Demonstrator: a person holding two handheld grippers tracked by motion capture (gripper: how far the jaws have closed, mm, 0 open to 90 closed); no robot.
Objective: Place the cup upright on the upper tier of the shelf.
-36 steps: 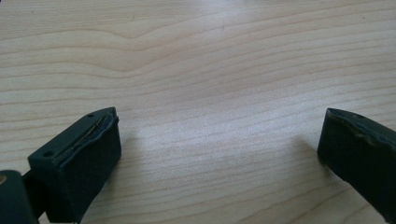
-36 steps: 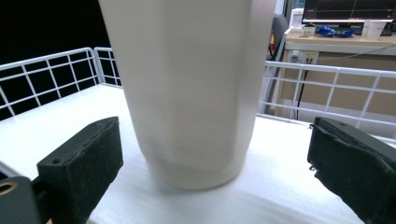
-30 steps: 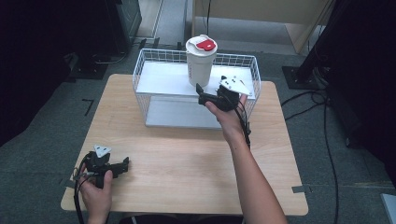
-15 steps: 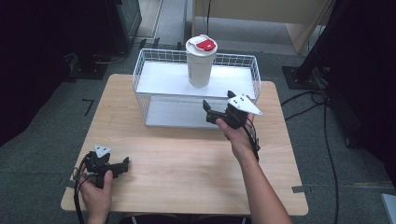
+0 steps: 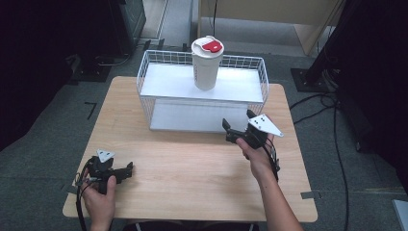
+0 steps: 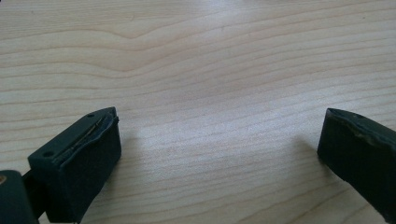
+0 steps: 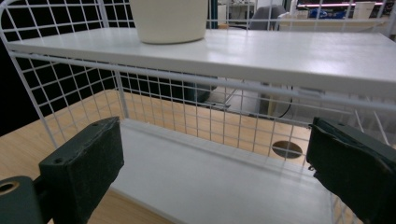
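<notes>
My right gripper (image 5: 236, 133) hangs just before the white wire two-shelf rack (image 5: 159, 72), fingers spread wide and empty; the cream tumbler with red-and-white lid (image 5: 207, 62) stands on its top shelf. I judge the placing done. My left gripper (image 5: 120, 172), far before the rack on the pale wooden surface (image 5: 192, 168), also has its fingers spread, so next I only rest the right one there.

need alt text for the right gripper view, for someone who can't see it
A white wire rack with two white shelves seen close up from table level, a cream cup standing on the upper shelf. The right gripper is open, its two black fingers at the bottom corners framing the bare lower shelf.
</notes>
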